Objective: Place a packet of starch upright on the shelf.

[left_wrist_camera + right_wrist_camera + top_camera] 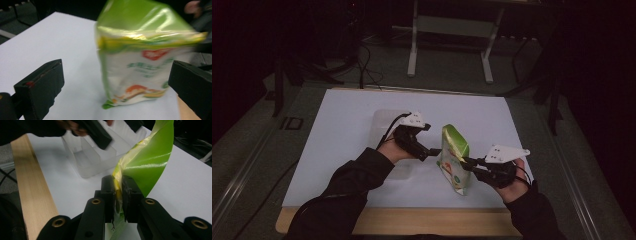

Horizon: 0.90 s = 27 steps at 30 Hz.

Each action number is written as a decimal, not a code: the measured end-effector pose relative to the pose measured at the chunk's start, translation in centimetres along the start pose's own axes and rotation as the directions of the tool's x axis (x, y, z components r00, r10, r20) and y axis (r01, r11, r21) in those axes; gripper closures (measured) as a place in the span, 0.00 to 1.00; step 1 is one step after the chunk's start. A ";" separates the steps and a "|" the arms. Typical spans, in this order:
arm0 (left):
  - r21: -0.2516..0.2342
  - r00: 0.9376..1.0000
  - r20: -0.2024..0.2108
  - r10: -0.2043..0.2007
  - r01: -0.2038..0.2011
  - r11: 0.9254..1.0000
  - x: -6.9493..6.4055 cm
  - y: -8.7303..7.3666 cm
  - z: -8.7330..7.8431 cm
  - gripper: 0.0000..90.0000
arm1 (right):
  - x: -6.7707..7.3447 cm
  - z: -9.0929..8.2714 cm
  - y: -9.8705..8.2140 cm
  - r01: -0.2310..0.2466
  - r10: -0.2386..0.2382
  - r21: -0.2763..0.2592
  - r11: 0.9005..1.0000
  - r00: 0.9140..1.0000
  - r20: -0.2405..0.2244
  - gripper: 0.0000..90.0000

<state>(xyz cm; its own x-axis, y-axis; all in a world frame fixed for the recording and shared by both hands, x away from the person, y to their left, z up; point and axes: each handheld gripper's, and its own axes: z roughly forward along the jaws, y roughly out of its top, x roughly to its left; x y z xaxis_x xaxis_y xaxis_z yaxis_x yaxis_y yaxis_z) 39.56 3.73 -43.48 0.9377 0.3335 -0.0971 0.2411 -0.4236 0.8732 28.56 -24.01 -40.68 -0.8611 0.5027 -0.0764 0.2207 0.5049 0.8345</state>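
Right fingers (pixel 117 192) pinched on green pouch (pixel 147 162); left fingers (pixel 112 82) spread wide.
Pouch upright on desk (pixel 352 130), edge clamped at right, standing between the left pair, untouched.

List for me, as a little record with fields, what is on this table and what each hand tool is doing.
surface: white table top with a wooden front edge
item in hand: green and white pouch, standing upright
right gripper: shut on the pouch's edge
left gripper: jaws wide open, facing the pouch, not touching it
other item: clear plastic container beside the pouch
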 end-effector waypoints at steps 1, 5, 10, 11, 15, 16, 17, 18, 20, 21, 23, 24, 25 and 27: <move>0.005 1.000 0.000 0.001 -0.001 1.000 0.3 0.0 0.3 0.01 | 0.0 0.0 0.0 0.001 -0.001 0.000 1.000 1.000 -0.001 0.90; 0.007 0.995 0.088 -0.035 0.034 0.999 1.7 0.2 1.8 0.01 | 0.2 0.2 0.2 0.006 -0.006 0.000 1.000 1.000 -0.014 0.90; 0.044 0.984 0.180 0.005 -0.014 0.999 2.1 0.6 3.0 0.04 | 0.3 0.2 0.3 0.011 -0.011 0.005 1.000 1.000 -0.022 0.90; 0.049 0.982 0.186 0.009 -0.019 0.999 2.2 0.6 3.2 0.07 | 0.2 0.2 0.3 0.010 -0.010 0.004 1.000 1.000 -0.021 0.90; 0.058 0.967 0.254 0.004 -0.019 0.998 2.4 0.5 3.7 0.19 | -0.1 0.1 0.1 0.000 0.000 -0.001 1.000 0.999 -0.032 0.90; 0.051 0.964 0.267 0.008 -0.022 0.998 2.4 0.5 3.7 0.25 | -0.2 0.1 0.1 -0.003 0.003 -0.003 1.000 0.999 -0.036 0.90; 0.059 0.960 0.281 -0.004 -0.013 0.998 2.4 0.4 3.9 0.28 | -0.2 0.1 0.1 -0.007 0.007 -0.005 1.000 0.999 -0.037 0.90; 0.063 0.955 0.297 -0.003 -0.017 0.998 2.4 0.4 4.0 0.35 | -0.3 0.1 0.1 -0.003 0.003 -0.006 1.000 0.999 -0.035 0.90; 0.059 0.950 0.311 -0.009 -0.010 0.998 2.2 0.4 4.1 0.47 | -0.4 0.1 0.1 -0.004 0.003 -0.004 1.000 0.999 -0.034 0.90; 0.056 0.950 0.313 -0.005 -0.014 0.998 2.1 0.4 4.1 0.50 | -0.5 0.1 0.1 -0.009 0.009 -0.002 1.000 0.999 -0.037 0.90; 0.058 0.954 0.300 -0.008 -0.010 0.998 2.0 0.4 4.1 0.58 | -0.6 0.1 0.0 -0.013 0.012 -0.006 1.000 0.999 -0.044 0.90; 0.056 0.956 0.293 -0.010 -0.007 0.998 2.0 0.4 4.1 0.65 | -0.7 0.1 0.0 -0.011 0.010 -0.004 1.000 0.999 -0.041 0.90; 0.056 0.956 0.294 -0.012 -0.005 0.998 1.9 0.4 4.1 0.75 | -0.7 0.1 0.0 -0.011 0.010 -0.004 1.000 0.999 -0.039 0.90; 0.066 0.959 0.281 -0.024 0.005 0.998 1.7 0.4 4.2 0.89 | -0.6 0.1 0.0 -0.007 0.007 0.000 1.000 0.999 -0.031 0.90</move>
<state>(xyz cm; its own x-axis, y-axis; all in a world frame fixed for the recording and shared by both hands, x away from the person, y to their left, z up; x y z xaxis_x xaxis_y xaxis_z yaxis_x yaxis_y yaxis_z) 42.34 0.59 -45.27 0.9643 0.0929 -0.2481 0.2618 -0.4765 0.8393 29.17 -24.27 -40.74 -0.8735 0.4838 -0.0539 0.2264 0.5018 0.8348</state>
